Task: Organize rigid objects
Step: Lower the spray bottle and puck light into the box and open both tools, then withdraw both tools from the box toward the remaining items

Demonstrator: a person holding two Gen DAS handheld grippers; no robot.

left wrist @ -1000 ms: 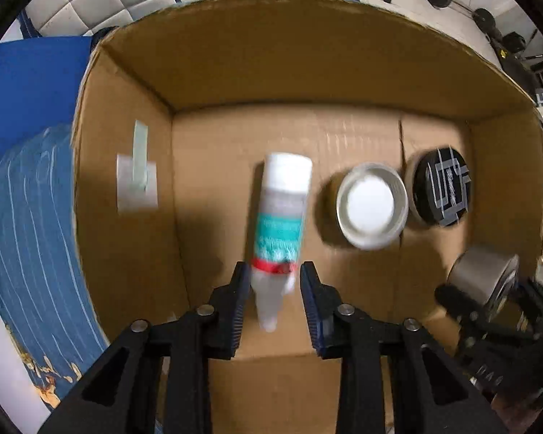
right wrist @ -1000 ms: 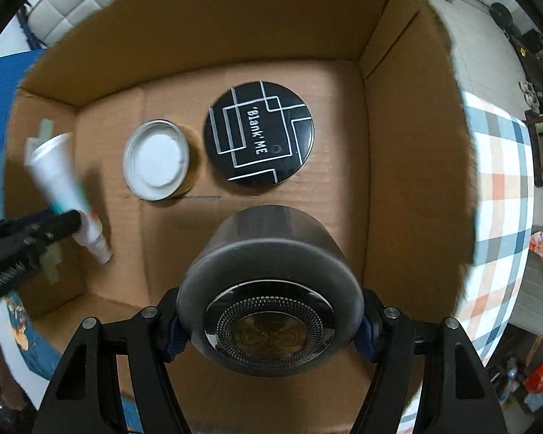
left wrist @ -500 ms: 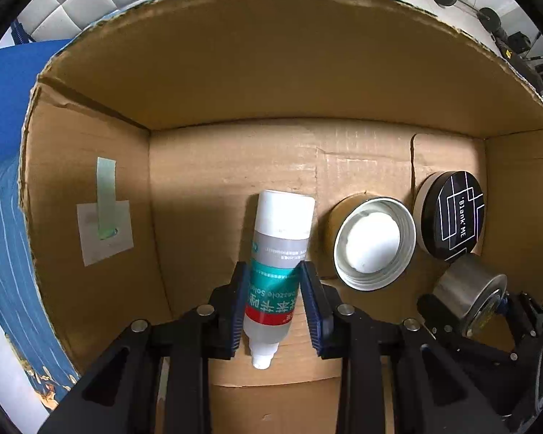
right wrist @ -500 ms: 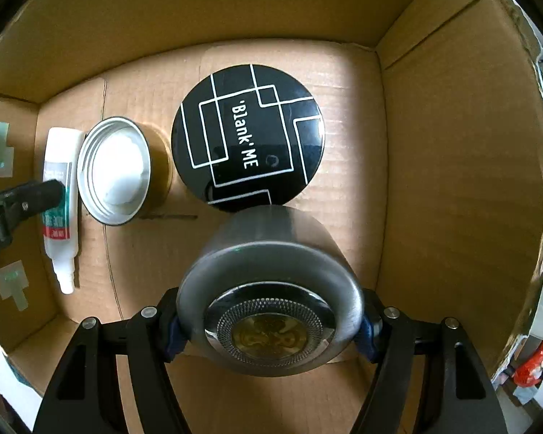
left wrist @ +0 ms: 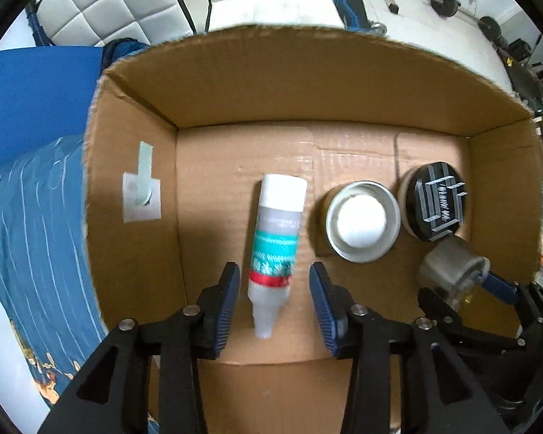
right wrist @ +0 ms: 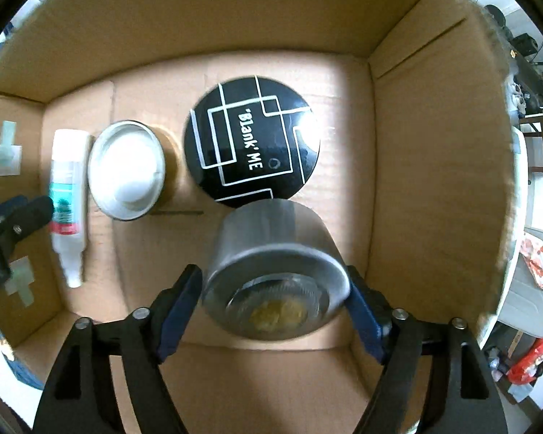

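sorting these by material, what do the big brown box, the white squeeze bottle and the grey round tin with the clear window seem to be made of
Brown box: corrugated cardboard, matte; ribbed floor and raw fluted rim show it.
White squeeze bottle: looks like plastic, milky and slightly translucent below a printed teal and red label.
Grey round tin: probably brushed metal with a dull sheen; its clear window could be plastic or glass, too blurred to tell.

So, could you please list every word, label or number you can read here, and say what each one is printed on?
"'Blank' ME": silver lettering on the round black lid, among silver line patterns.
Teal and red label on the white squeeze bottle: printed text is there, but too blurred to read.
Gold emblem on the end of the grey metal tin: no legible text.
Cardboard box: no print visible.
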